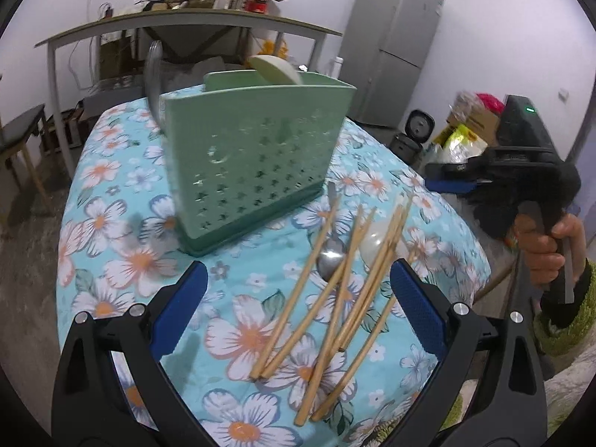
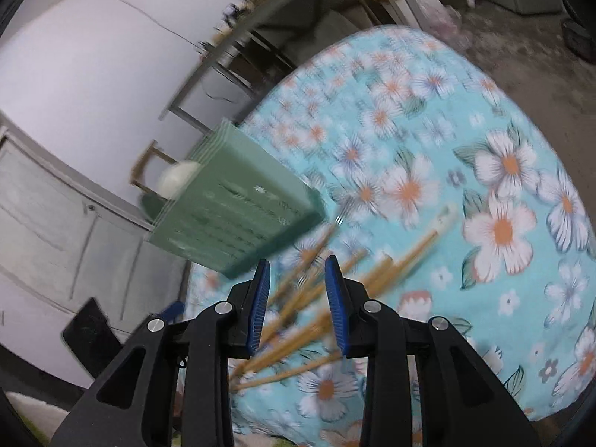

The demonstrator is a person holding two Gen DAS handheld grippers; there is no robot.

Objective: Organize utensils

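Observation:
A green perforated utensil holder (image 1: 246,156) stands on the floral tablecloth (image 1: 111,223). A white spoon (image 1: 275,69) and a grey metal handle (image 1: 152,74) stick out of it. In front of it lie several wooden chopsticks (image 1: 335,298) across a metal spoon (image 1: 331,257) and a white spoon (image 1: 376,242). My left gripper (image 1: 298,266) is open wide just above the near ends of the chopsticks, holding nothing. In the blurred right wrist view my right gripper (image 2: 297,260) hangs over the chopsticks (image 2: 298,335) with its jaws narrowly apart and nothing pressed between them. The holder (image 2: 238,208) is ahead on its left.
A person's hand (image 1: 547,246) grips the right tool's handle off the table's right edge. Behind the table stand a cluttered grey shelf table (image 1: 186,22), a fridge (image 1: 391,44), a rice cooker (image 1: 419,126) and bags (image 1: 465,138). The tablecloth's right part (image 2: 503,223) is bare.

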